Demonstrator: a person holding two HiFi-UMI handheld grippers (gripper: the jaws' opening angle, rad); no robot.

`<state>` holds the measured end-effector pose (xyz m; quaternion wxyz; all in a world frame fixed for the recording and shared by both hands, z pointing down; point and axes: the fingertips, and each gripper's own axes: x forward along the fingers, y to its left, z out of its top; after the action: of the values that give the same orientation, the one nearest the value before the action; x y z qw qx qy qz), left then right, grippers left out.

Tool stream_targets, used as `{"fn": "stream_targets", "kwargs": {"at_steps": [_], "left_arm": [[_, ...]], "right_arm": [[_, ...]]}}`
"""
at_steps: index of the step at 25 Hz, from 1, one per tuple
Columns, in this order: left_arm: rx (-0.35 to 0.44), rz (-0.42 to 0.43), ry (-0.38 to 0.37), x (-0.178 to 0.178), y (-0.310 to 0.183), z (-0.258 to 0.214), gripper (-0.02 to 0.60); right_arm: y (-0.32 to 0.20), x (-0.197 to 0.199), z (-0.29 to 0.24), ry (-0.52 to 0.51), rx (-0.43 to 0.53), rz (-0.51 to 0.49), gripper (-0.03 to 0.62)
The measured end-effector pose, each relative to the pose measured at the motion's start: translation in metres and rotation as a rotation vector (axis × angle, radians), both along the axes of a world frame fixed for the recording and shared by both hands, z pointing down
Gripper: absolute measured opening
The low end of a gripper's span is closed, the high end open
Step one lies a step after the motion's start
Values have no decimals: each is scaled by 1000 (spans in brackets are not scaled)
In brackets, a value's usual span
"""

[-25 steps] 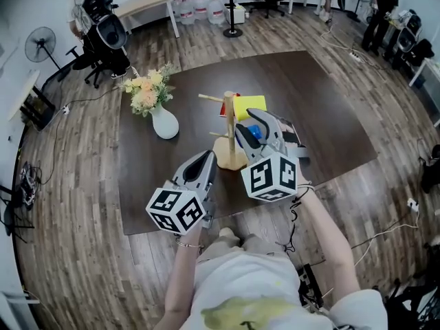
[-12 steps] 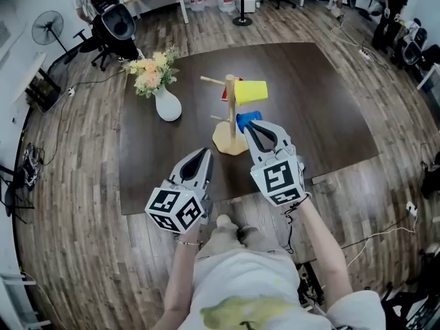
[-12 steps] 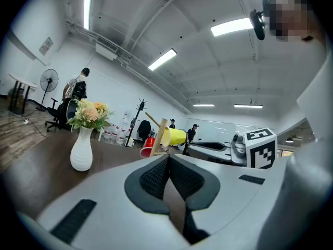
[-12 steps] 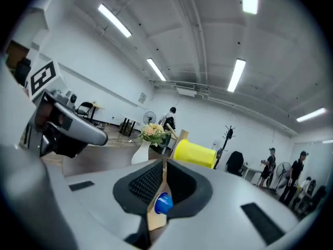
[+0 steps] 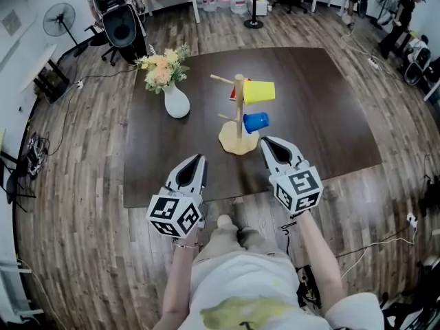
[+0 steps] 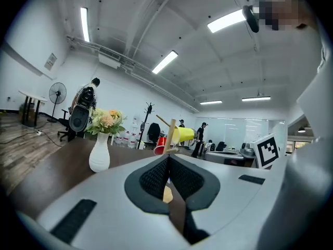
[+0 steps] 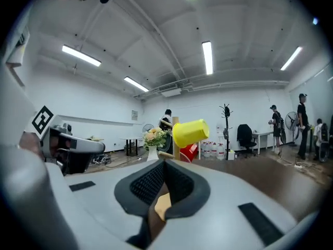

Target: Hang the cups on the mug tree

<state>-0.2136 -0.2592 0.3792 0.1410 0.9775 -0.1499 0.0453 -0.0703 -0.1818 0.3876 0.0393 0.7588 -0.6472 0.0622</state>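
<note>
Resting on wood floor point(image 5: 82, 184), dark table point(image 5: 323, 115) bears mug tree point(image 5: 239, 112); left tongs point(image 5: 197, 159), just-closed right tongs point(image 5: 267, 141) clenched empty.

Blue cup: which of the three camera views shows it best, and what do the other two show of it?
The head view: the blue cup hangs in plain sight on the mug tree, below the yellow cup. Neither gripper view shows it; each shows only the yellow cup and a red cup on the tree.

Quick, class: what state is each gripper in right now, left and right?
Left gripper: closed, holding nothing.
Right gripper: jaws have just closed; shut, nothing between them.
</note>
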Motion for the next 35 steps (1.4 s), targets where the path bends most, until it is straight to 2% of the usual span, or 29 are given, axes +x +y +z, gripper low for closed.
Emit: {"fn": "stream_targets", "kwargs": {"at_steps": [8, 16, 35], "left_arm": [[7, -62, -33, -26, -3, 20, 23], [26, -94, -37, -33, -4, 23, 23], [39, -130, -30, -30, -4, 20, 23]], "right_arm": [[24, 6, 24, -116, 25, 42, 21], [39, 15, 35, -193, 50, 78, 20], [53, 31, 34, -187, 86, 95, 20]]}}
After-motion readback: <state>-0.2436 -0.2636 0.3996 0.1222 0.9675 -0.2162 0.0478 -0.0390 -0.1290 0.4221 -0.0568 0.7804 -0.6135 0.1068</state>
